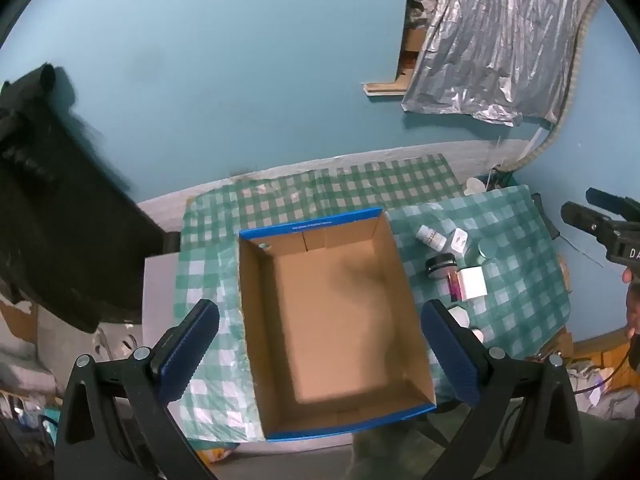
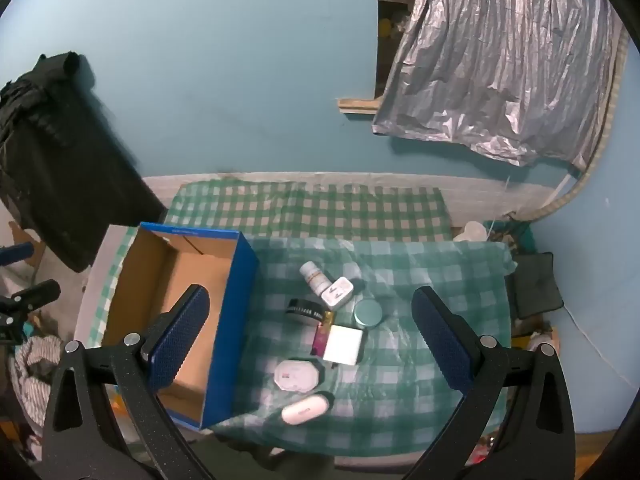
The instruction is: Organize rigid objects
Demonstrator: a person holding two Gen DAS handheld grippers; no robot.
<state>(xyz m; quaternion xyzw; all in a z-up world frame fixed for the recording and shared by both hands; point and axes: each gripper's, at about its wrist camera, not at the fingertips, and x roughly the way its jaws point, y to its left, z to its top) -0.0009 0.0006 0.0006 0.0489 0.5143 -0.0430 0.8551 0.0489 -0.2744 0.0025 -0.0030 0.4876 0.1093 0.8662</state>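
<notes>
An empty cardboard box with a blue rim (image 1: 280,236) (image 2: 236,280) lies open on the green checked tablecloth. To its right lies a group of small items: a white bottle (image 2: 314,276), a white case (image 2: 339,291), a black-lidded jar (image 2: 304,311), a teal round tin (image 2: 368,314), a white square box (image 2: 343,345), a pink tube (image 2: 321,338), a white octagonal tin (image 2: 296,376) and a white oval case (image 2: 306,409). My left gripper (image 1: 320,356) is open above the box. My right gripper (image 2: 312,344) is open above the items.
A black bag (image 1: 60,220) hangs at the left against the blue wall. A silver foil sheet (image 2: 500,72) covers a wall opening at the upper right. Clutter lies on the floor around the table, with a dark cushion (image 2: 536,284) at the right.
</notes>
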